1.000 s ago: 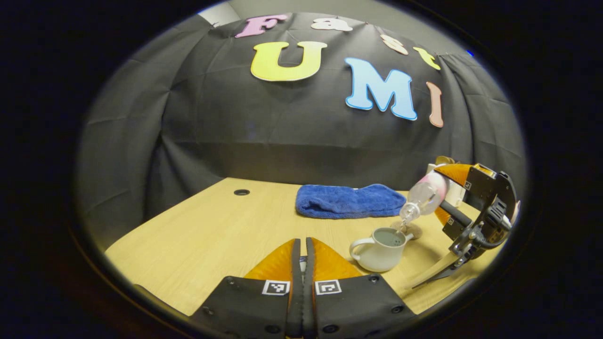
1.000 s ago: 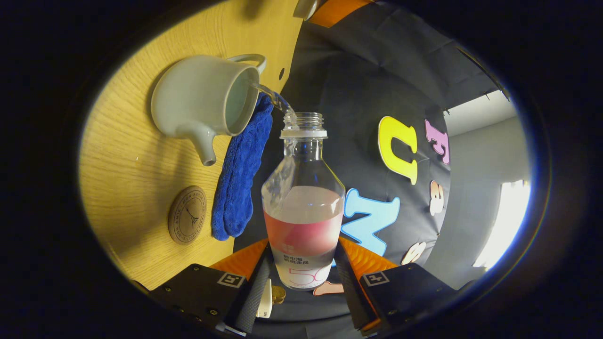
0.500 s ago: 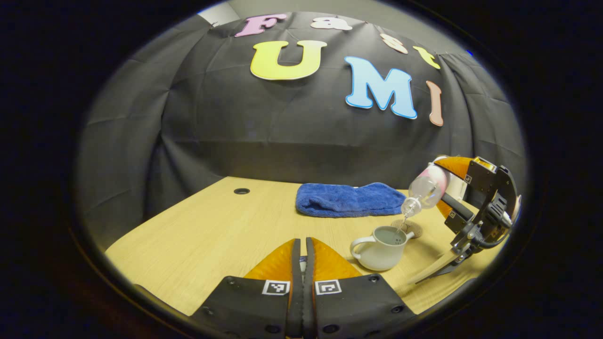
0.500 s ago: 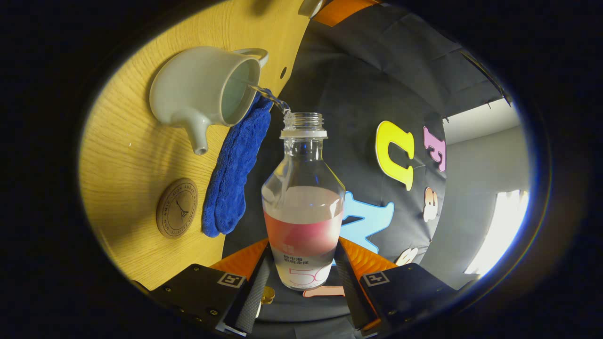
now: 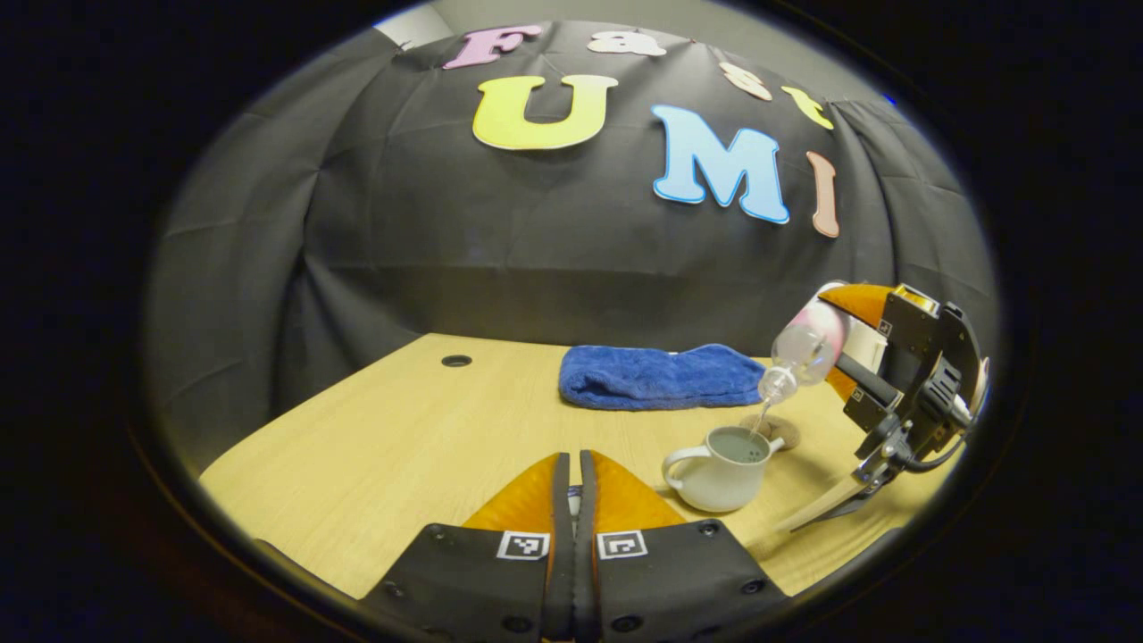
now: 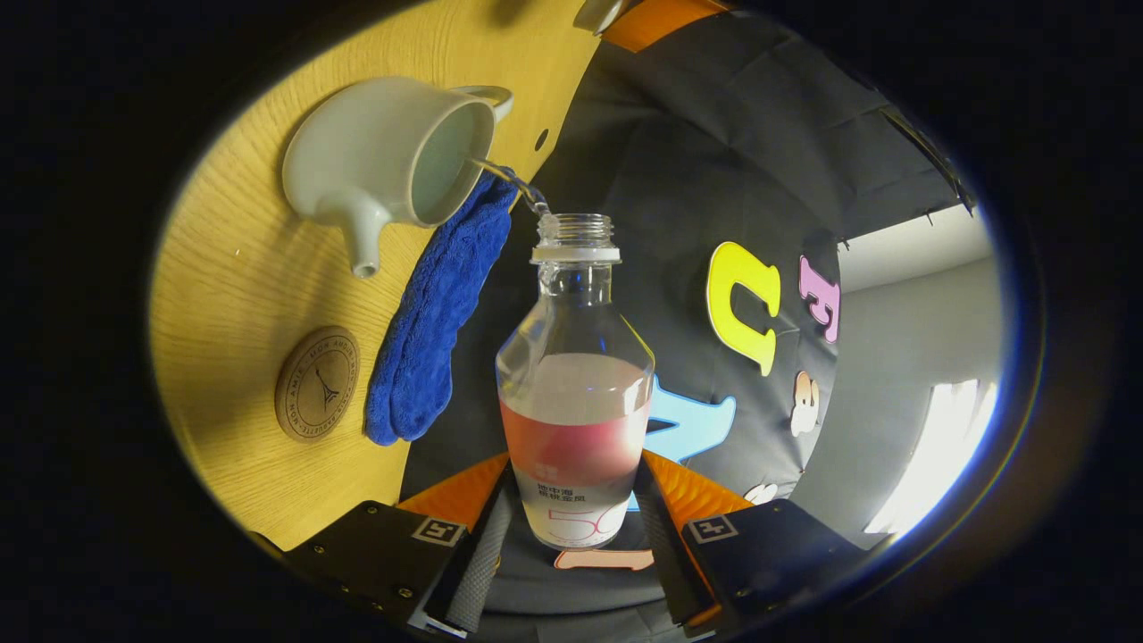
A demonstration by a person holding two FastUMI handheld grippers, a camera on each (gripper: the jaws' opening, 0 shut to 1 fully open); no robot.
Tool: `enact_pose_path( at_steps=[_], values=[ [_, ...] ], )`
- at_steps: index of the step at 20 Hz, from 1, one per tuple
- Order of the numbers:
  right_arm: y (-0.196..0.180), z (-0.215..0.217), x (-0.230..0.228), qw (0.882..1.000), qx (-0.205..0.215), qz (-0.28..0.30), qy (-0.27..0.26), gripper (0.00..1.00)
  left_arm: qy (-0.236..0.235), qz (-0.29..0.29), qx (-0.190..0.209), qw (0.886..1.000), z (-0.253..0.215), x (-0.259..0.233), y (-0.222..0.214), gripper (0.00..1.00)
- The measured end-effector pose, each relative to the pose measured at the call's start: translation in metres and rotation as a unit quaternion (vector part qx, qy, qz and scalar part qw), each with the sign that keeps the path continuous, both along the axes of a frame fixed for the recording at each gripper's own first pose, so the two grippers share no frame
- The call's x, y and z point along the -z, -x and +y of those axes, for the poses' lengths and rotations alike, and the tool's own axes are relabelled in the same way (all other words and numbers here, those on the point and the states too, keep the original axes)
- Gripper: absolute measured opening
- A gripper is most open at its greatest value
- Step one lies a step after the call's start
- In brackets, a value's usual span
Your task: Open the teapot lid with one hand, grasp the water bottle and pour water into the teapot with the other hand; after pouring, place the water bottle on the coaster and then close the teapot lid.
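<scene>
Right gripper [image 6: 571,527], clamped on the tilted water bottle [image 6: 574,402], pours into the open teapot [image 6: 384,152]; any sideways drift would spill onto the table [image 6: 241,268].

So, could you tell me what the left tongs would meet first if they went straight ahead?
Probably bare table, then the booth wall; the blue towel lies slightly right of that line, though depth is unclear.
</scene>
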State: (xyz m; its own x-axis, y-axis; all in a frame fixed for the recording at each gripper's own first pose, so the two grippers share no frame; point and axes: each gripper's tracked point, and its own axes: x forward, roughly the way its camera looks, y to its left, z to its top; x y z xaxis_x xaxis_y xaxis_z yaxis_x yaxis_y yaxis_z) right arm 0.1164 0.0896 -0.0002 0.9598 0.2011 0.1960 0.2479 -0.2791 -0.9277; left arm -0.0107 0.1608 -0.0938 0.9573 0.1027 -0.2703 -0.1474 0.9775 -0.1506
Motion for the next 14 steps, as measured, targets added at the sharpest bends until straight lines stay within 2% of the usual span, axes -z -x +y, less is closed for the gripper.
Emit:
enact_pose_path(
  at_steps=[14],
  values=[
    [-0.006, 0.012, -0.008, 0.998, -0.023, -0.015, 0.052, 0.75, 0.002, 0.007, 0.005, 1.0, -0.001, 0.004, 0.001, 0.06]
  ],
)
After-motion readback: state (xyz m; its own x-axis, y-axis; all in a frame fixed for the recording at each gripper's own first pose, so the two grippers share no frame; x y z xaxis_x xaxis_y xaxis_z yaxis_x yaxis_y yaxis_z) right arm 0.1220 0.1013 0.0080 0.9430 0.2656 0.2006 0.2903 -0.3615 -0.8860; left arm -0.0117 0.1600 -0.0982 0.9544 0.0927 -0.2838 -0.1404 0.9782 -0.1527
